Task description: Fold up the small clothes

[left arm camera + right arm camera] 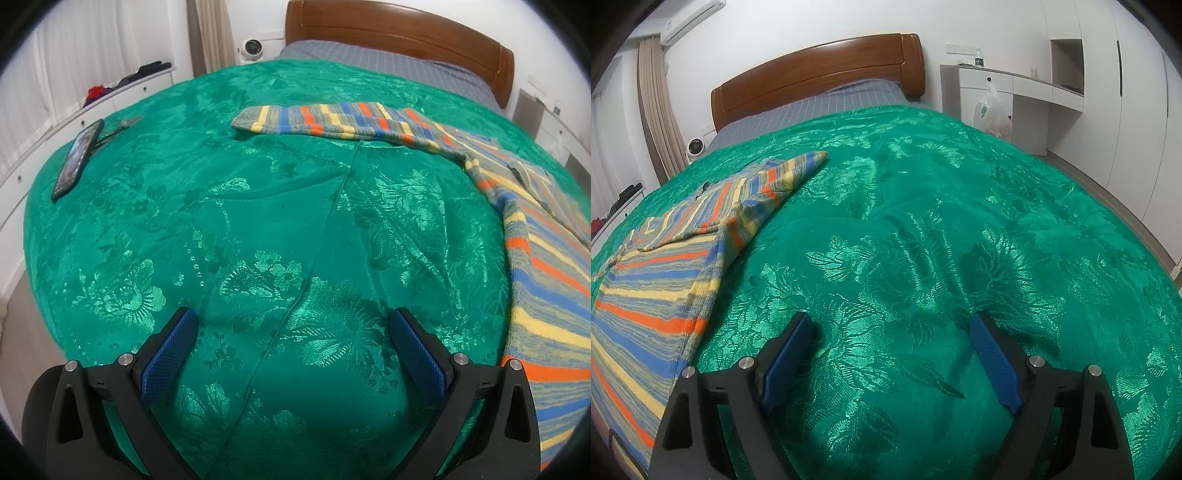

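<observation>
Blue ribbed pads line our fingers on both hands, and both pairs stand wide apart with nothing between them. Our left gripper (293,319) hangs over bare green bedspread (258,229), its shiny woven flowers showing in the gap between the pads. Our right gripper (892,323) does the same over the bedspread (923,240) on its side, gripping nothing.

Just beside the left gripper, to its right, lies the striped sweater (546,295), knitted in blue, yellow, orange and grey. From the right wrist view the sweater (653,288) lies left of the fingers, its near edge close to the left finger; whether they touch we cannot tell. It lies spread flat on the bed, one sleeve (332,120) reaching out across the cover in the left view, the other sleeve (783,175) running up and away in the right view.

Further off on the left, a phone (75,158) lies near the bedspread's edge. Beyond the green cover we see a grey checked sheet (827,101) and then the wooden headboard (820,70) against the white wall. A white plastic bag (991,110) hangs on the white cabinet past the bed's far corner.
</observation>
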Tool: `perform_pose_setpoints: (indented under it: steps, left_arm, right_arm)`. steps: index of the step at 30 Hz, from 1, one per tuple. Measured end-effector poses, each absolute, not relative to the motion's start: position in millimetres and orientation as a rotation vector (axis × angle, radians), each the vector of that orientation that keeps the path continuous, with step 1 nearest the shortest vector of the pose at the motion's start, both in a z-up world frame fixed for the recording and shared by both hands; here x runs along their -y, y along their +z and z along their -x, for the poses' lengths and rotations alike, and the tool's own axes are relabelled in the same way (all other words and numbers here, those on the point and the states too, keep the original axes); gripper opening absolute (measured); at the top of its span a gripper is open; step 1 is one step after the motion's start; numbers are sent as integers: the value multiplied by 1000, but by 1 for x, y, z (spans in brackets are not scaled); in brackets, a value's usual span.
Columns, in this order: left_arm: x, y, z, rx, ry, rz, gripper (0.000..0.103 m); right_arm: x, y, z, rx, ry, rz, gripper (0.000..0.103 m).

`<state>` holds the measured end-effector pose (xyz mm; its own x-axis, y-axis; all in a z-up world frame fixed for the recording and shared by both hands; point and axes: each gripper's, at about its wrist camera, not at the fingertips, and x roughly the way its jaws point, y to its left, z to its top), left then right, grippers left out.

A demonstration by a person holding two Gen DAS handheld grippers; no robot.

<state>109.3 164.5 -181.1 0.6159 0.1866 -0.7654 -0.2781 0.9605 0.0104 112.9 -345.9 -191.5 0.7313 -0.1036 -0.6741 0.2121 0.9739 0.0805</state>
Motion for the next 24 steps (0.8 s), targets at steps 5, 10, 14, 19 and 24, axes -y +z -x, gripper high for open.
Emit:
perform_pose_setpoints:
  steps: [5,10,14,19,24]
  left_arm:
    - [-164,-180,-109,-874,273,114,103]
    - [-164,-178,-107,-880,271,116,103]
    - [-164,-176,-106,-889,268,121,103]
    - [-164,-173,-104,-888,256,123,103]
    - [-166,-172,-104,-889,249,134,103]
  right_arm:
    - [345,-191,-112,-732,-178,-148,87]
    - [345,-191,-112,-732,-177,-148,87]
    - [345,-191,-112,-732,-178,-147,87]
    - [345,-191,-112,-732,-180,-143,87]
    - [344,-191,-112,-734,-184,-136,87]
